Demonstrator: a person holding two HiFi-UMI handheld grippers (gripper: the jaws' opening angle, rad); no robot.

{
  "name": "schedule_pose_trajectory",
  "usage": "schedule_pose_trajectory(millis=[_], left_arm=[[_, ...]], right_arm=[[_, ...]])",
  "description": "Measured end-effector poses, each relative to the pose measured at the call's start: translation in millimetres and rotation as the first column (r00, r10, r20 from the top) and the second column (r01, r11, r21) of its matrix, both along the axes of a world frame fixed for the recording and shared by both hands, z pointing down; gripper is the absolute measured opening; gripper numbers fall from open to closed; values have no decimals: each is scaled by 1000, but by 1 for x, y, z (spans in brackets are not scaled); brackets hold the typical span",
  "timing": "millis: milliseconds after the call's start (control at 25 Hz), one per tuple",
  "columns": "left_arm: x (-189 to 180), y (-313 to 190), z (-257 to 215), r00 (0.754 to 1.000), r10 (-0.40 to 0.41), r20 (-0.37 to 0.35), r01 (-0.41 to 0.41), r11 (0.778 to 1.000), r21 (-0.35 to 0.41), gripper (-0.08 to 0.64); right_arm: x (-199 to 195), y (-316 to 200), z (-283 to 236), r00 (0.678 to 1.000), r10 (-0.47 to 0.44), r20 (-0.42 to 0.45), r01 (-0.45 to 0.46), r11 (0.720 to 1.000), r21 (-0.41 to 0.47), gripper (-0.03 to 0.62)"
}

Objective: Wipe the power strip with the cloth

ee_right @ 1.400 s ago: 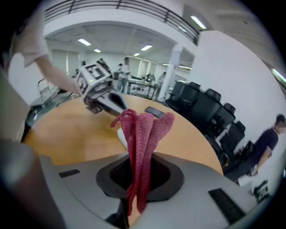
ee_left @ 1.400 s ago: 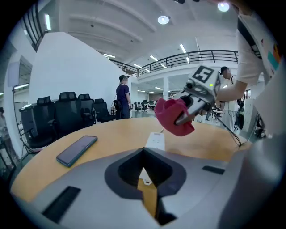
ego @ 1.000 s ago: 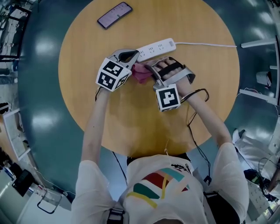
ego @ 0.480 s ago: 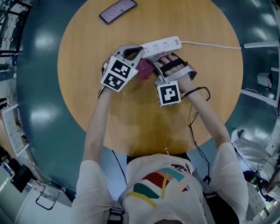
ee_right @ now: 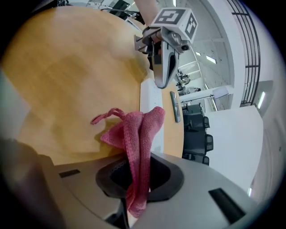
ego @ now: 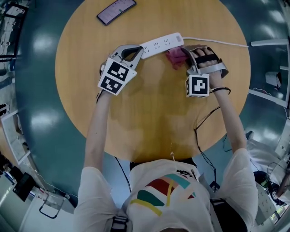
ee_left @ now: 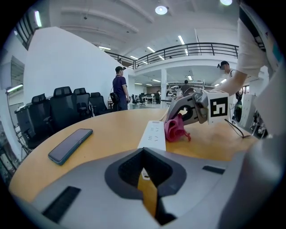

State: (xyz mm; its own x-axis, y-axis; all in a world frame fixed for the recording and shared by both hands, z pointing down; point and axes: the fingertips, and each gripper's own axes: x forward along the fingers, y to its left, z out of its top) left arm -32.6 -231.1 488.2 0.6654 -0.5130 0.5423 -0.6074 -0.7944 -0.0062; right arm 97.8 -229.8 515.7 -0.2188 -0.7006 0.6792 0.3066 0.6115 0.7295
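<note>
right gripper (ego: 185, 58) pinches the pink cloth (ego: 175, 57) beside the right end of the power strip (ego: 161, 44), poised to wipe; left gripper (ego: 140, 50), jaws pressed together, sits at its left end, seemingly steadying it.

Open-plan office hall around my round wooden table (ego: 154, 122): black office chairs (ee_left: 67, 105) far left, railed mezzanine (ee_left: 196, 47) beyond, ceiling lights (ee_left: 161, 10) overhead.

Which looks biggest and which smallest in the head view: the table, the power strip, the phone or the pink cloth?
1. Table, by far the largest.
2. Power strip and phone: about alike, too close to rank.
3. Pink cloth, smallest.
</note>
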Motion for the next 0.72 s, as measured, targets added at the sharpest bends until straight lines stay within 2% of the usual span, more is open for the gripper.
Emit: schedule_pose_trajectory(millis=[280,360,400,440,480,520,560,600,640,720], left_arm=[[1,0,-1,1000,-8,-4,8,1000,0,40],[1,0,0,1000,-16,-6,16,1000,-2,40],[0,-1,1,1000,-19,-6,19,1000,-2,40],[0,-1,1,1000,-22,-5,22,1000,-1,40],[0,-2,1,1000,-23,-3,23,1000,1,40],[0,-2,1,1000,-23,1,23,1000,5,40],[0,-2,1,1000,-24,6,24,1000,9,40],[0,-2,1,1000,-25,11,25,1000,12,40],[0,-2,1,1000,-26,16,26,1000,16,40],[0,-2,2,999,-28,28,28,999,26,40]], right_arm=[[30,-14,-1,999,54,3,-54,998,30,38],[36,-18,-7,985,141,97,-139,990,-20,39],[40,-23,-12,955,231,186,-220,972,-78,38],[44,-29,-18,894,344,286,-309,937,-160,38],[46,-37,-26,804,458,378,-384,887,-259,38],[47,-45,-33,701,557,446,-429,829,-360,38],[45,-53,-38,603,634,484,-447,771,-453,38],[42,-59,-42,524,692,496,-444,719,-534,38],[39,-65,-45,463,738,490,-431,671,-603,38],[30,-75,-46,367,810,458,-386,580,-717,38]])
